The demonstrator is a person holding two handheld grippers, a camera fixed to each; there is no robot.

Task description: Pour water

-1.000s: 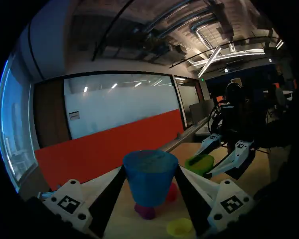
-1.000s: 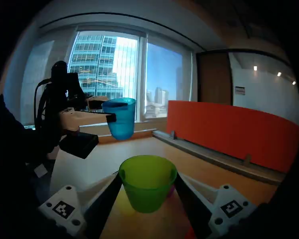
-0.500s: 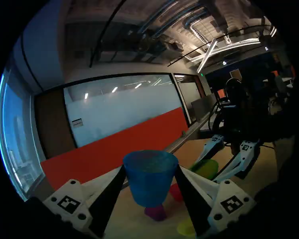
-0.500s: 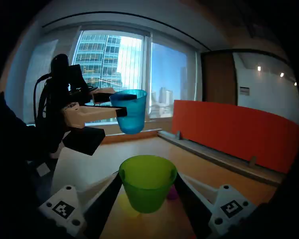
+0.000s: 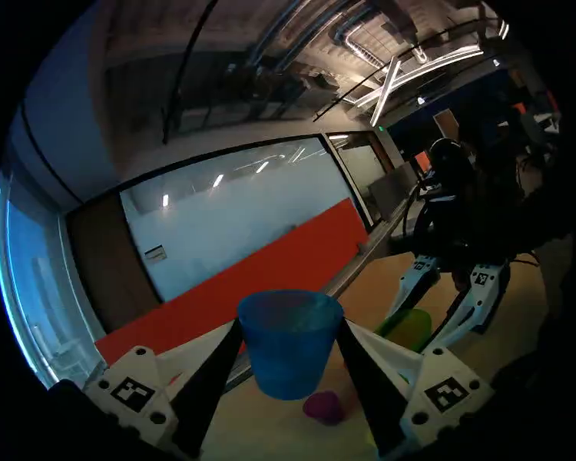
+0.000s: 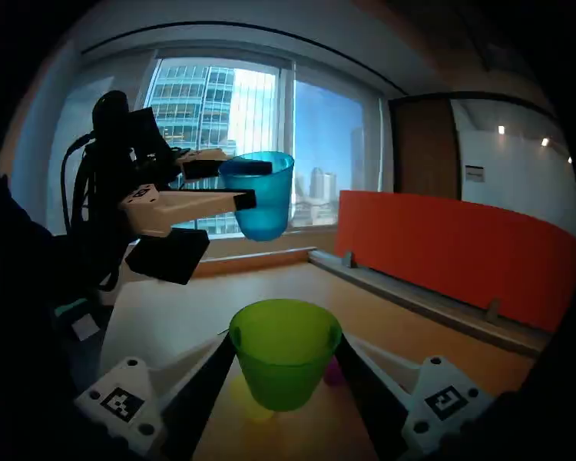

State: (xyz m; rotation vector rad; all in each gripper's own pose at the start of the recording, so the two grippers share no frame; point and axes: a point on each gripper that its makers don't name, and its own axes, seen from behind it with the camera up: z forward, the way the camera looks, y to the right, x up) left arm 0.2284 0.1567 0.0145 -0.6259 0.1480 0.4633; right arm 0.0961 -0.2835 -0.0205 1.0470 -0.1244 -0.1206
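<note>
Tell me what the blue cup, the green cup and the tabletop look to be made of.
The blue cup: likely plastic, translucent; window light glows through its wall. The green cup: likely the same plastic, smooth, slightly see-through, with a moulded rim. The tabletop: pale wood or wood-look laminate, matte; grain too blurred to tell.

Both units, same build. The left gripper [image 5: 289, 338] has white fingers [image 5: 184, 353] with black inner faces, a square black-and-white tag [image 5: 132, 392] and dark screws. The right gripper [image 6: 286, 349] is identical. Seen from the right gripper view, the left unit has a black housing [image 6: 127, 138] and looping black cables.
</note>
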